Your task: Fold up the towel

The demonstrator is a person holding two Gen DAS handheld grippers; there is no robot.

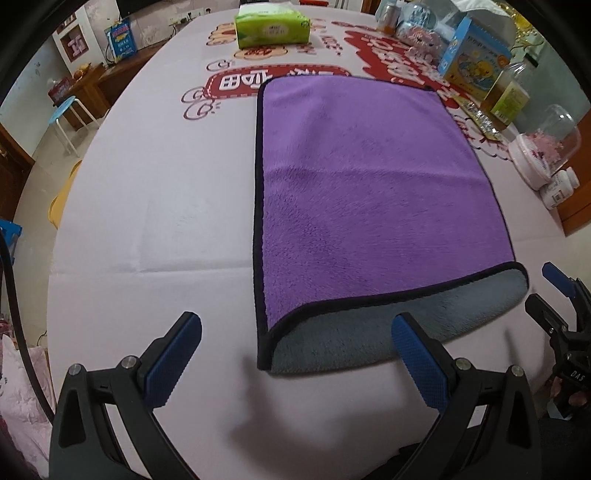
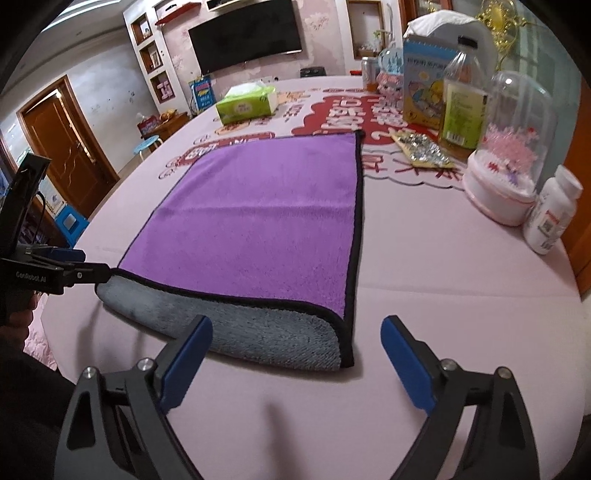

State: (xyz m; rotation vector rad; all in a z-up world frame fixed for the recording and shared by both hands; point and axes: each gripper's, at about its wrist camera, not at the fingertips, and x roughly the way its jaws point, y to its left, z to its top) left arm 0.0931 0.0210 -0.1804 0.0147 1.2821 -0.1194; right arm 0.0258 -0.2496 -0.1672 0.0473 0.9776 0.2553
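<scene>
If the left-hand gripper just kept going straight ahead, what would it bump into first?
Probably the near folded edge of the purple towel, grey underside showing. The left gripper is open and points at that corner; exact height above the table is unclear.

Purple towel with black trim, flat on the tablecloth, grey underside exposed along its near edge

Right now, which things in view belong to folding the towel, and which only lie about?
For the job: purple towel, left gripper, right gripper.

Lying about: tissue box, oil bottle, glass dome, pill bottle, blue box.
</scene>
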